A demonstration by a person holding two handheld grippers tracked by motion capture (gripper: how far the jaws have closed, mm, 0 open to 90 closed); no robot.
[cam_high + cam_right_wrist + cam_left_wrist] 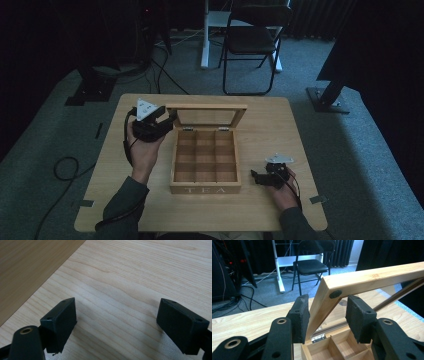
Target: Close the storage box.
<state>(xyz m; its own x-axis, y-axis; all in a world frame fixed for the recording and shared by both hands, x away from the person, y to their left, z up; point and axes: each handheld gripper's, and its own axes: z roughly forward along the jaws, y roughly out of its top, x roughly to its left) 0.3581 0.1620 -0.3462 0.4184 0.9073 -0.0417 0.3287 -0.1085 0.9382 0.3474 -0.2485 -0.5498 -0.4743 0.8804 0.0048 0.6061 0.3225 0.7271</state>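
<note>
An open wooden tea box marked TEA sits mid-table, its compartments bare. Its glass-paned lid stands tilted up at the back. My left gripper is at the lid's left corner. In the left gripper view that gripper is open around the lid frame; one pad touches the frame edge and the other stands apart. My right gripper lies low on the table, right of the box. Nothing but bare table lies between the jaws of this open right gripper, with the box's side wall just ahead.
A black folding chair and a white stand leg are on the carpet beyond the table's far edge. Cables trail on the floor at the left. Bare tabletop surrounds the box.
</note>
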